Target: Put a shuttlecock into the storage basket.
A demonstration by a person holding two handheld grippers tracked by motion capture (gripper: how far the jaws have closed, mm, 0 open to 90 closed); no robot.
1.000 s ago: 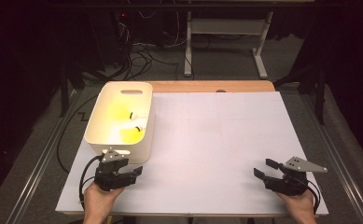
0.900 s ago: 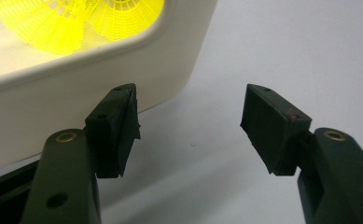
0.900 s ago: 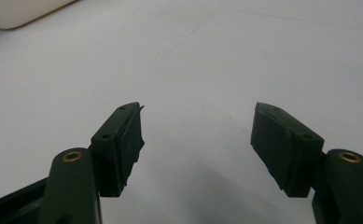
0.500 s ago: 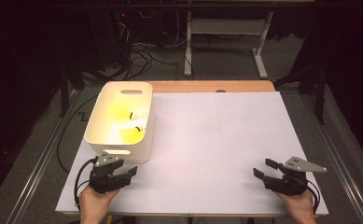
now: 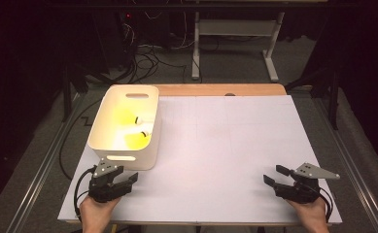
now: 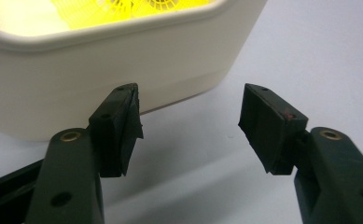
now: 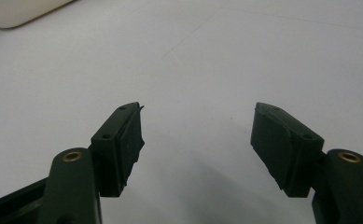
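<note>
The left gripper (image 5: 128, 178), a black two-jaw tool in the person's left hand (image 5: 96, 213), is lying low at the near left corner of the white sheet-covered table (image 5: 225, 145). Its jaws are standing well apart with nothing between them. In the left gripper view the two black pads (image 6: 123, 126) are pointing at the near wall of the cream plastic rectangular tub (image 6: 100, 79), just short of it and not touching it.

In the high view the cream tub (image 5: 110, 127), with cut-out handles in its end walls, is sitting at the left side of the table, just beyond the left gripper. Inside it, yellow feathered shuttlecocks (image 5: 138, 141) with white and black ends are lying on the floor of the tub towards its right wall; their exact count is hard to tell. Their yellow skirts (image 6: 118, 7) are showing over the rim in the left gripper view.

The right gripper (image 5: 272, 174), a matching black tool topped by a grey three-cornered plate, is resting in the right hand (image 5: 309, 216) at the near right corner, well apart from the tub. Its jaws are also standing wide apart and holding nothing, pointing leftwards across bare table (image 7: 193, 60).
</note>
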